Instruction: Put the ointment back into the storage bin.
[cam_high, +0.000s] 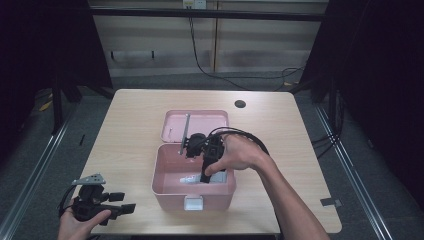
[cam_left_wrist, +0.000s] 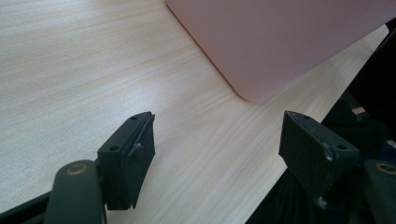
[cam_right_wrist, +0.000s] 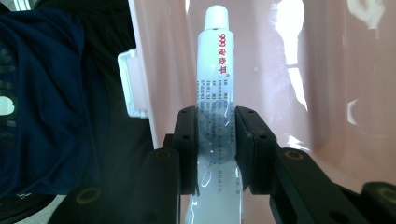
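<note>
The white ointment tube (cam_right_wrist: 215, 70) sits clamped between the pads of the right gripper (cam_right_wrist: 215, 149), its cap pointing straight out ahead of the jaws and its tail running back between them toward the camera. In the high view the right gripper (cam_high: 205, 176) reaches down into the open pink box (cam_high: 167, 192), with the tube (cam_high: 192, 179) just off its tips, low inside near the front wall and the white latch (cam_high: 194, 203). This reads as the placing step: the tube is being carried into the box and looks close to the floor. The next move likely calls for settling it flat on the bottom, then letting the jaws part and lifting clear without dragging it. The left gripper (cam_high: 117, 202) rests on the table (cam_high: 125, 130) well to the side of the box, jaws spread wide and holding nothing; in its own view a corner of the box (cam_left_wrist: 280, 42) lies ahead of the left gripper (cam_left_wrist: 217, 144).
</note>
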